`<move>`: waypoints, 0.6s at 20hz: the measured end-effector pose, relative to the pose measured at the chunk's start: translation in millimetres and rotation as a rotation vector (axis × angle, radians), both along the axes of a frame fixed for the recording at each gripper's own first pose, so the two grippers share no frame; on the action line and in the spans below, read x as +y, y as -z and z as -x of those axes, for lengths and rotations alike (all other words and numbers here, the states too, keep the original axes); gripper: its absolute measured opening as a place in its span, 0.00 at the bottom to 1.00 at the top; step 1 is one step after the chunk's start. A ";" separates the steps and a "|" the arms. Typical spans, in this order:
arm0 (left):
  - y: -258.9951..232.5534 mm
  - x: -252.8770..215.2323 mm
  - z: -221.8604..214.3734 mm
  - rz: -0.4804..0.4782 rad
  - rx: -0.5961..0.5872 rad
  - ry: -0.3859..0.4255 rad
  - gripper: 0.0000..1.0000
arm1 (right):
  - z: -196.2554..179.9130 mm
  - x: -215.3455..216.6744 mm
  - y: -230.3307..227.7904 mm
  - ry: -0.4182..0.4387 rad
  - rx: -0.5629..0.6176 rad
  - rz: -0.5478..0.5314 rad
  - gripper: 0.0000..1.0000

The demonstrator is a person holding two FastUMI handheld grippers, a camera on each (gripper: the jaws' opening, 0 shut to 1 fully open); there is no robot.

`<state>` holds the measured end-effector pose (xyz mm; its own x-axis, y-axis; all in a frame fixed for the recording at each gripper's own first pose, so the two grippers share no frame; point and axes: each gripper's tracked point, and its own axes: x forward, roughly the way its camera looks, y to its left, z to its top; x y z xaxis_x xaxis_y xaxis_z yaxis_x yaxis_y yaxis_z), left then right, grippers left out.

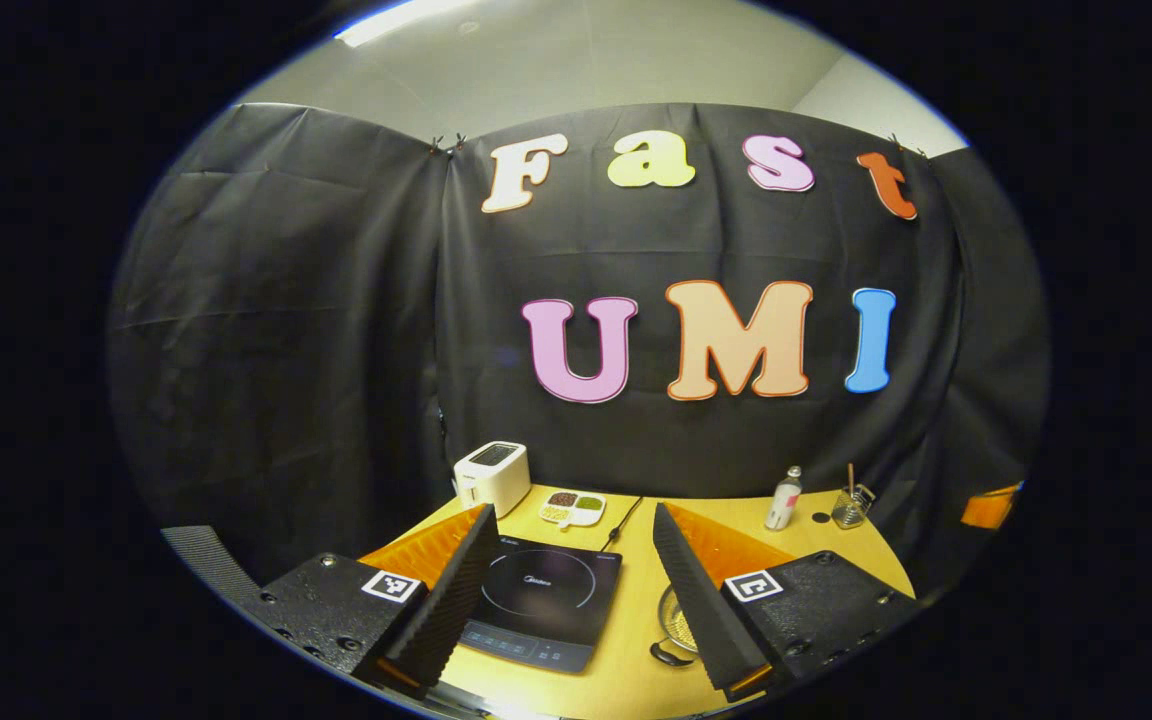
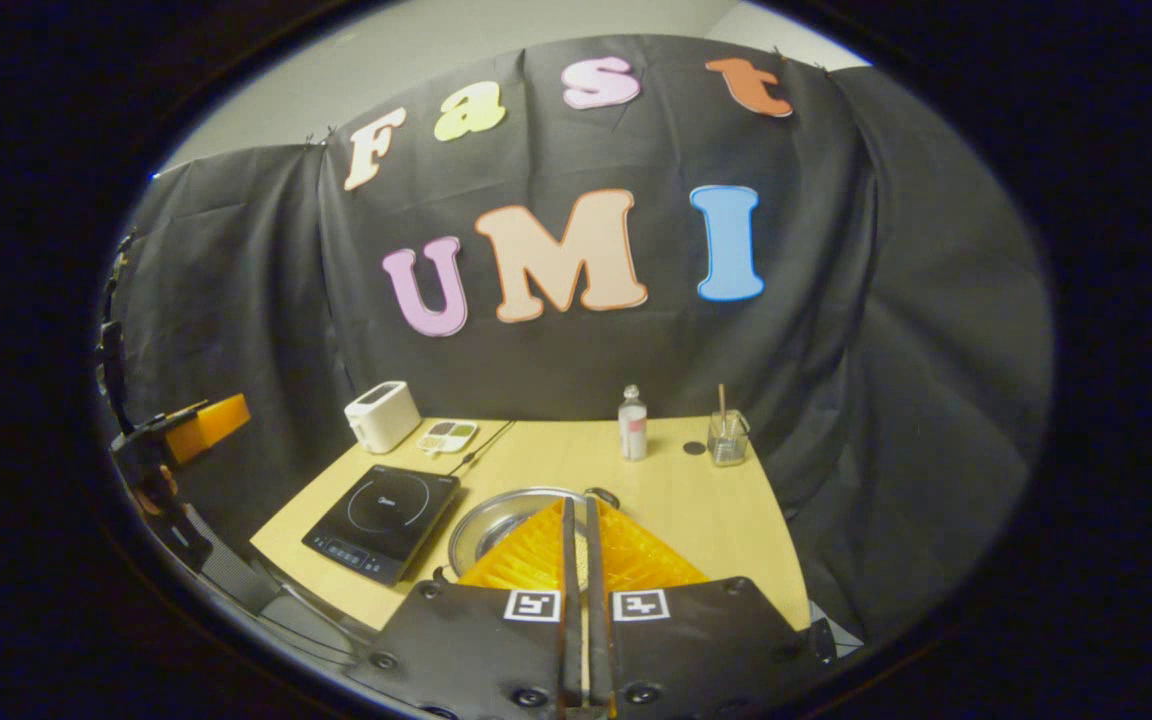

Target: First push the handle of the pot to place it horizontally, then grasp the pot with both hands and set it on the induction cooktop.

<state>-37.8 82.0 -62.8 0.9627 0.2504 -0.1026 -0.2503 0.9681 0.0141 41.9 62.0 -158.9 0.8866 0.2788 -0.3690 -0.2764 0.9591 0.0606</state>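
Note:
The steel pot point(image 2: 496, 522) stands on the wooden table, to the right of the black induction cooktop point(image 2: 381, 518). One dark pot handle point(image 2: 603, 494) points to the far side, another point(image 2: 441, 574) to the near side. My right gripper point(image 2: 576, 503) hovers above the pot with its fingers pressed together and nothing between them. In the left gripper view, my left gripper point(image 1: 571, 512) is open above the cooktop point(image 1: 541, 603). Its right finger hides most of the pot point(image 1: 674, 618); a near handle point(image 1: 671, 656) shows.
Along the back of the table point(image 2: 716, 520) stand a white toaster point(image 2: 381, 415), a divided dish point(image 2: 447, 436), a small bottle point(image 2: 632, 424) and a glass jar with a stick point(image 2: 728, 436). The cooktop's cable point(image 2: 481, 448) runs toward the wall.

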 end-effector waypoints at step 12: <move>26.1 91.3 -31.3 -0.046 0.065 0.000 0.92 | 21.5 81.0 170.9 0.002 0.453 0.067 0.04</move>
<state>-6.5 173.4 -88.9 0.9545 0.2562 -0.1528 -0.2473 0.9660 0.0749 20.3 143.0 -329.8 0.6319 0.2394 -0.7372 -0.2344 0.9656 0.1126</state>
